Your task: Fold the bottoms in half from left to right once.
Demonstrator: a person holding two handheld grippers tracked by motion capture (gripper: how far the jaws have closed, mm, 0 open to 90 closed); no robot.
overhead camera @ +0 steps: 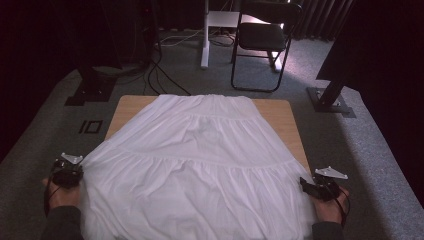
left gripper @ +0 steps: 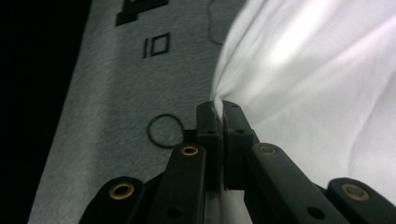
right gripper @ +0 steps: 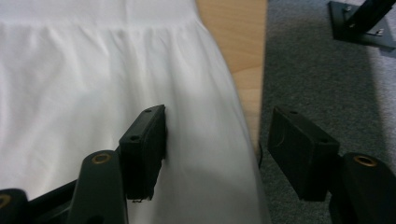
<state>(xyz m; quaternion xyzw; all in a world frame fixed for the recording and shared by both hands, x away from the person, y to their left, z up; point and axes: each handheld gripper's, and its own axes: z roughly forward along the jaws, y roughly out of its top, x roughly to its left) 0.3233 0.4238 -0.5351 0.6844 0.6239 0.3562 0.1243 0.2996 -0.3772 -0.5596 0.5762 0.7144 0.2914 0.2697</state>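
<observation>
White skirt (overhead camera: 195,165) lies spread flat over the wooden table (overhead camera: 280,112) in the high view, its waistband at the far edge and its wide hem hanging over the near edge towards you; your left tool (overhead camera: 75,167) sits at the hem's left corner and your right tool (overhead camera: 309,186) at the right corner, both hands coming in from the bottom, with grey carpet (overhead camera: 370,150) around the table and a black chair (overhead camera: 262,40) beyond it. In the left gripper view your left tool (left gripper: 222,108) has its jaws pressed together on a pinched fold of the white skirt (left gripper: 317,79), the cloth fanning out up and to the right, while a black ring-shaped mark (left gripper: 164,131) and a "10" marking (left gripper: 156,45) lie on the carpet to the left. In the right gripper view your right tool (right gripper: 217,135) stands part open, one jaw over the white skirt (right gripper: 93,84) and the other over the carpet, the skirt's edge lying between them unpressed, bare table (right gripper: 238,37) showing past the cloth
</observation>
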